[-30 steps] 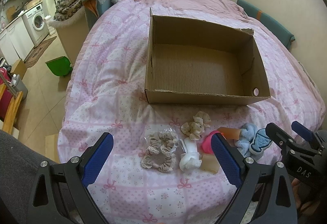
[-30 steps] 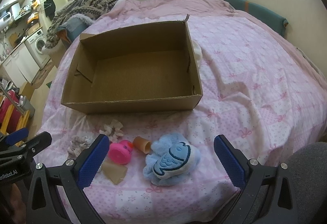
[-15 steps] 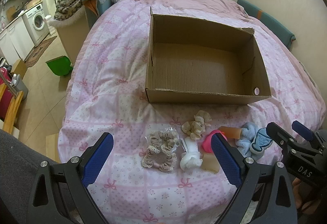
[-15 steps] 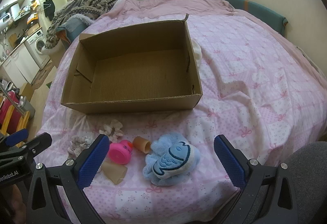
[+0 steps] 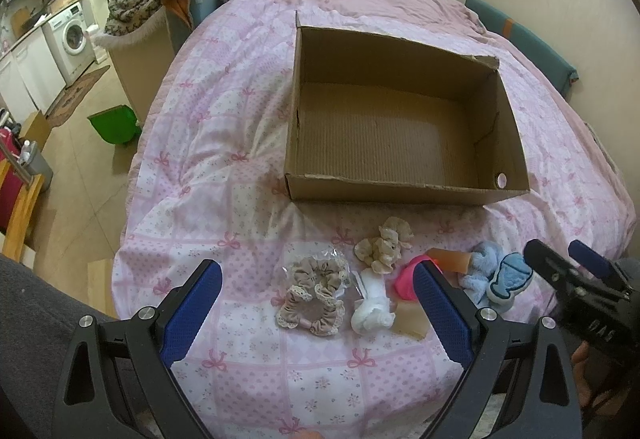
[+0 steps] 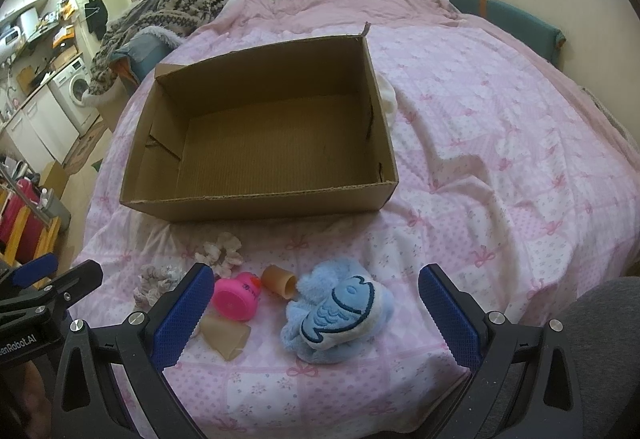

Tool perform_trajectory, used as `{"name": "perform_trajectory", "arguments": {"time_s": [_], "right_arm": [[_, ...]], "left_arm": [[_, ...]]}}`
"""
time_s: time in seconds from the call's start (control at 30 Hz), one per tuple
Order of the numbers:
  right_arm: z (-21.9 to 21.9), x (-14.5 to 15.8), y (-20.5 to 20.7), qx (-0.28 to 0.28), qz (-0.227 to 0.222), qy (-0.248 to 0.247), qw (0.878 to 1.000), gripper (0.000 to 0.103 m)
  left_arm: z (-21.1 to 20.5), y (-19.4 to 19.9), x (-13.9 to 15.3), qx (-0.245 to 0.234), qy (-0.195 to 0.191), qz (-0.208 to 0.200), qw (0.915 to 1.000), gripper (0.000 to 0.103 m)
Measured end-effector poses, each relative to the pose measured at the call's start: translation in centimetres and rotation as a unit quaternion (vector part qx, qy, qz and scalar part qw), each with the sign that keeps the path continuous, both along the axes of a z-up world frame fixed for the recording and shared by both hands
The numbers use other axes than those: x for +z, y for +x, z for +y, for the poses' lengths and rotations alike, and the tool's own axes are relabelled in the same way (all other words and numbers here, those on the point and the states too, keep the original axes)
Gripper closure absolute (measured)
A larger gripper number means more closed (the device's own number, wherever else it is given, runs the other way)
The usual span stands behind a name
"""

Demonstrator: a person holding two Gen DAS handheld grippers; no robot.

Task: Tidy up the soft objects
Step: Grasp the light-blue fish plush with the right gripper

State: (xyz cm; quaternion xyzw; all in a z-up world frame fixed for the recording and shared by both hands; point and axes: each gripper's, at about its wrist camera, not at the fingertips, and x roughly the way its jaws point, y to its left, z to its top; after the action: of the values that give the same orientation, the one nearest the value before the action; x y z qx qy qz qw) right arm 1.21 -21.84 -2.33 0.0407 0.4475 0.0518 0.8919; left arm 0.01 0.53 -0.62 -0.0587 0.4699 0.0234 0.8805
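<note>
Both grippers hover over the near edge of the bed [image 6: 500, 111], fingers spread wide and holding nothing. The left gripper [image 5: 318, 313] frames a beige scrunchie [image 5: 314, 297] and a white rolled cloth [image 5: 372, 313]; the right gripper [image 6: 316, 313] frames a blue fish plush [image 6: 338, 315] beside a pink toy [image 6: 236, 297]. The cardboard box [image 6: 260, 203] sits beyond them.

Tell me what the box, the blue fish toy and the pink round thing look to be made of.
Box: corrugated cardboard, matte brown; ribbed floor and torn rim edges show it.
Blue fish toy: plush fabric, fluffy pile, with a smoother stitched fish patch.
Pink round thing: probably plastic or rubber; smooth, even, slightly glossy surface. Which one, the look leaves open.
</note>
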Motion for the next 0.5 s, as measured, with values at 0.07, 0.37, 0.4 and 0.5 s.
{"name": "perform_trajectory", "arguments": {"time_s": [0.07, 0.37, 0.4, 0.5], "right_arm": [[-0.8, 0.2, 0.4, -0.002, 0.020, 0.033, 0.999, 0.000], [-5.1, -2.3, 4.5, -0.018, 0.186, 0.139, 0.972, 0.000], [-5.0, -3.2, 4.8, -0.014, 0.211, 0.134, 0.968, 0.000], [-4.0, -4.9, 5.0, 0.002, 0.250, 0.111, 0.962, 0.000]], "left_arm": [[0.4, 0.2, 0.4, 0.007, 0.001, 0.004, 1.0000, 0.007], [2.2, 1.2, -1.1, 0.045, 0.002, 0.056, 0.9974, 0.007], [2.3, 1.3, -1.4, 0.046, 0.000, 0.062, 0.9970, 0.007], [2.3, 1.2, -1.5, 0.046, -0.001, 0.068, 0.9966, 0.007]]}}
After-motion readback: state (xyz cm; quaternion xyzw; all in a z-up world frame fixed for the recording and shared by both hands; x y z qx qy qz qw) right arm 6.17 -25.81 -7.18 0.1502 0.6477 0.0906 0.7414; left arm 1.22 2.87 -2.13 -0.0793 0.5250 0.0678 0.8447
